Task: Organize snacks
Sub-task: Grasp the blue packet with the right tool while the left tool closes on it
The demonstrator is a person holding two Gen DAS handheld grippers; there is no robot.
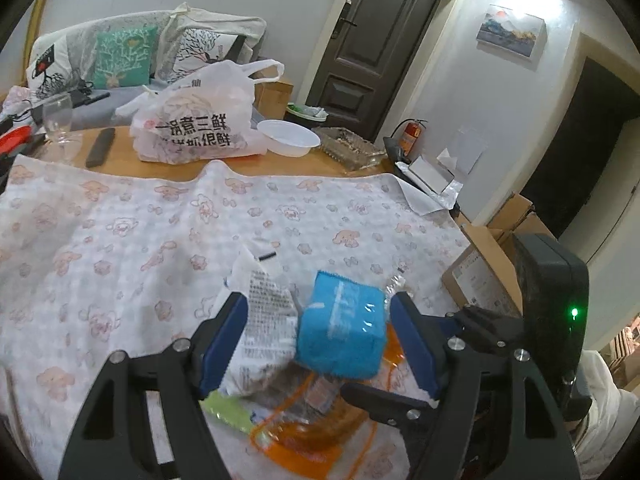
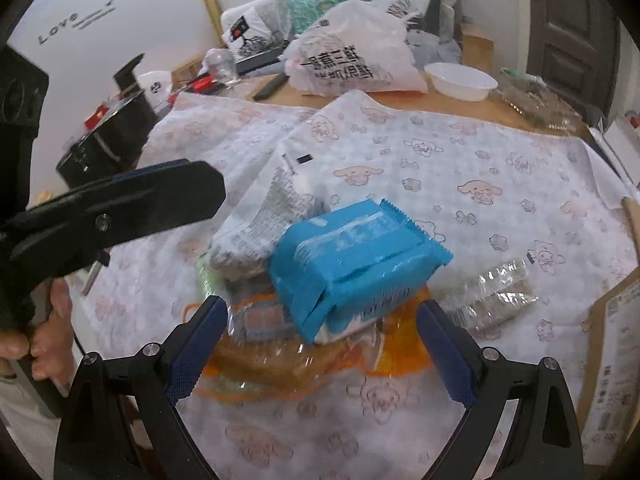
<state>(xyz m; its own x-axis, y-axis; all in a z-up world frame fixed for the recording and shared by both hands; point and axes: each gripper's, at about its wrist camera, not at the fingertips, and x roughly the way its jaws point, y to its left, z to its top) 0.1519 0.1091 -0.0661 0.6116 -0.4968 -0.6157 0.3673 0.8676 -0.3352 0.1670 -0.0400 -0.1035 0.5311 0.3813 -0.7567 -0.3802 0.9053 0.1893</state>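
I see the snack pile mid-table on the patterned cloth (image 2: 460, 152): blue packet (image 2: 352, 264) on top, white printed bag (image 2: 260, 220) leaning behind it, clear wrapper (image 2: 496, 292) beside. Left gripper (image 1: 316, 344) jaws apart, nothing clamped. Right gripper (image 2: 320, 352) wide, empty, just short of the pile.
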